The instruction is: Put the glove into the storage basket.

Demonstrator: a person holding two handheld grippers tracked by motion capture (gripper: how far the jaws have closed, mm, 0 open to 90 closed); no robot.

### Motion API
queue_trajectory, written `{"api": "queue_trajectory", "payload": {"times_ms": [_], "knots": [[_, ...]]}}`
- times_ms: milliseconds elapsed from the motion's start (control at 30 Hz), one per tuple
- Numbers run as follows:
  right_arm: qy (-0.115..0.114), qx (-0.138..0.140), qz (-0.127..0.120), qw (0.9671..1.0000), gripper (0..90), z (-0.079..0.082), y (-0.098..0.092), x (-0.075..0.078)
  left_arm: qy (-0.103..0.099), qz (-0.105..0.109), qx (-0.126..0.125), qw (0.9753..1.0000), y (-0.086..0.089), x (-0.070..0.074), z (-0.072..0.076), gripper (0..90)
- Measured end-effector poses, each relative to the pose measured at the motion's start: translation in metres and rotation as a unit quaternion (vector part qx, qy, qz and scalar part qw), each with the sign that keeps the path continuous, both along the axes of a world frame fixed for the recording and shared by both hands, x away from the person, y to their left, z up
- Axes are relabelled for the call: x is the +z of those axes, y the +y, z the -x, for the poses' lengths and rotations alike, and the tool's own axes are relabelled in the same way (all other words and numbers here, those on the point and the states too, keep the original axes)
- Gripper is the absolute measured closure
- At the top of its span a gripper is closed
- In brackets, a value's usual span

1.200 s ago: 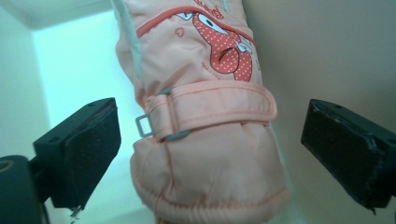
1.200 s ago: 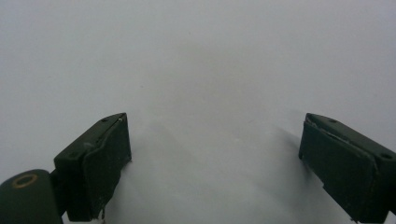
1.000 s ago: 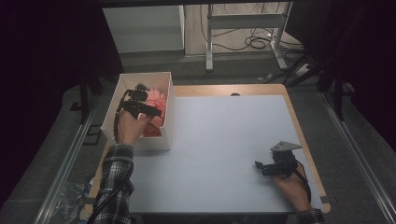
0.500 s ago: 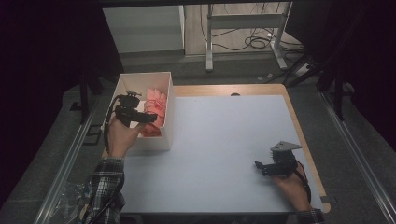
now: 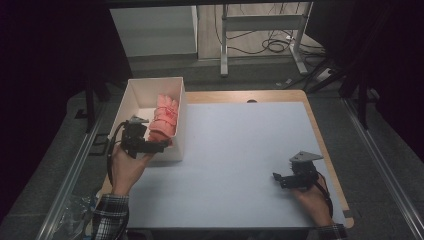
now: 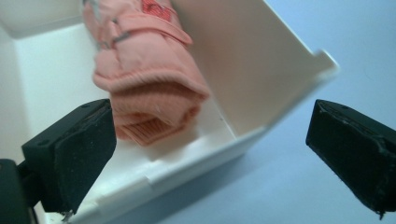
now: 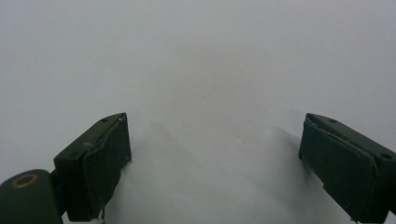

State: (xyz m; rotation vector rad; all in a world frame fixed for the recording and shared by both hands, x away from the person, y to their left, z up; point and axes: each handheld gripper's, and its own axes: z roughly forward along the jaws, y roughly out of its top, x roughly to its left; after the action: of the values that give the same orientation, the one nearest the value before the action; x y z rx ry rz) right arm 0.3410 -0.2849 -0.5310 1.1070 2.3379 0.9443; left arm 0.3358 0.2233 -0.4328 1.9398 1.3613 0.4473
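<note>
Pulled back toward the near end of the white box [image 5: 131, 100], the left tongs [image 6: 208, 154] now hang spread wide and empty over its near right corner — a second ago they were deeper inside, above the cloth. Inside lies the rolled pink garment [image 5: 164, 119], ribbed at its near end, with red markings at its far end; it rests against the right wall, long axis running near to far. Right tongs [image 5: 276, 179] stay spread — unmoved — on the pale counter [image 5: 240, 145], near right.
</note>
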Motion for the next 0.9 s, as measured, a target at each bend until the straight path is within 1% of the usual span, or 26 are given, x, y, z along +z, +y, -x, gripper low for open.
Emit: {"api": "queue_trajectory", "payload": {"times_ms": [67, 133, 200, 233, 333, 433, 633, 733, 900], "knots": [[0.0, 0.0, 0.0, 1.0, 9.4, 0.0, 0.0, 0.0, -0.004, 0.005, -0.006, 1.0, -0.002, -0.004, 0.007, 1.8], [0.0, 0.0, 0.0, 1.0, 9.4, 0.0, 0.0, 0.0, -0.006, 0.008, -0.017, 0.9998, -0.004, -0.008, 0.015, 0.7], [0.0, 0.0, -0.001, 1.0, 9.4, 0.0, 0.0, 0.0, -0.011, 0.009, -0.019, 0.9997, -0.008, -0.013, 0.022, 0.8], [0.0, 0.0, 0.0, 1.0, 9.4, 0.0, 0.0, 0.0, -0.012, 0.008, -0.028, 0.9995, -0.011, -0.017, 0.026, 0.5], [0.0, 0.0, 0.0, 1.0, 9.4, 0.0, 0.0, 0.0, -0.016, 0.003, -0.036, 0.9992, -0.017, -0.026, 0.036, 0.0], [0.0, 0.0, 0.0, 1.0, 9.4, 0.0, 0.0, 0.0, -0.021, 0.01, -0.041, 0.9989, -0.022, -0.036, 0.044, 0.0], [-0.001, 0.0, 0.0, 1.0, 9.4, 0.0, 0.0, 0.0, -0.031, 0.012, -0.054, 0.998, -0.029, -0.052, 0.053, 0.0], [-0.001, 0.0, 0.0, 1.0, 9.4, 0.0, 0.0, 0.0, -0.035, 0.007, -0.059, 0.9977, -0.034, -0.06, 0.056, 0.0], [-0.001, 0.0, 0.0, 1.0, 9.4, 0.0, 0.0, 0.0, -0.035, 0.0, -0.072, 0.9968, -0.041, -0.074, 0.059, 0.0]]}}
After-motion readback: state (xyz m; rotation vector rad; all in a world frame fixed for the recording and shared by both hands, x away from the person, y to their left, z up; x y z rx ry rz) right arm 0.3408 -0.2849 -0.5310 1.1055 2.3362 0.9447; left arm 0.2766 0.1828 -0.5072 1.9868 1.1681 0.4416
